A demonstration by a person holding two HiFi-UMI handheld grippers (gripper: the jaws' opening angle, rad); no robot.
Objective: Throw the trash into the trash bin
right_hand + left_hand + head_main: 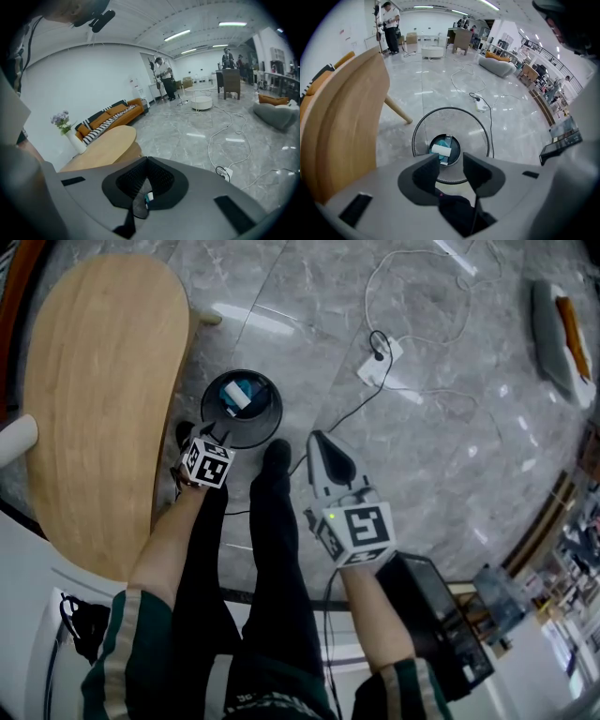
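The left claw (pixel 451 163) hangs right over the trash bin (pixel 474 125) with its 2 jaws narrowly apart and nothing between them. The trash (pixel 441 150), a white piece on something teal, lies straight below the claw on the bin's floor, framed in the gap between the jaw tips. For these pieces the throw looks done.

The risks from here are small but real:
- The bin looks like light mesh, and its rim sits just under and in front of the claw. A careless sweep sideways could clip the rim and tip the bin, spilling the trash onto the floor.
- The wooden table (pixel 344 126) runs close along the claw's left. A pull back that drifts that way could knock the marker cube against the table's edge.
- A dark cable (pixel 491 123) runs over the floor beyond the bin, on the claw's right, toward a white power strip (pixel 480 106). A step forward could snag it.

In the head view the left forearm (pixel 169 545) reaches forward and down beside the person's leg, and the claw points steeply downward at the bin's mouth. The right claw (pixel 146 180) has its jaws closed tip to tip and I see nothing held in them. It is off to the left claw's right, apart from the bin, aimed forward over bare floor at a shallower downward slant. It looks idle, so I judge any next move falls to the left hand.
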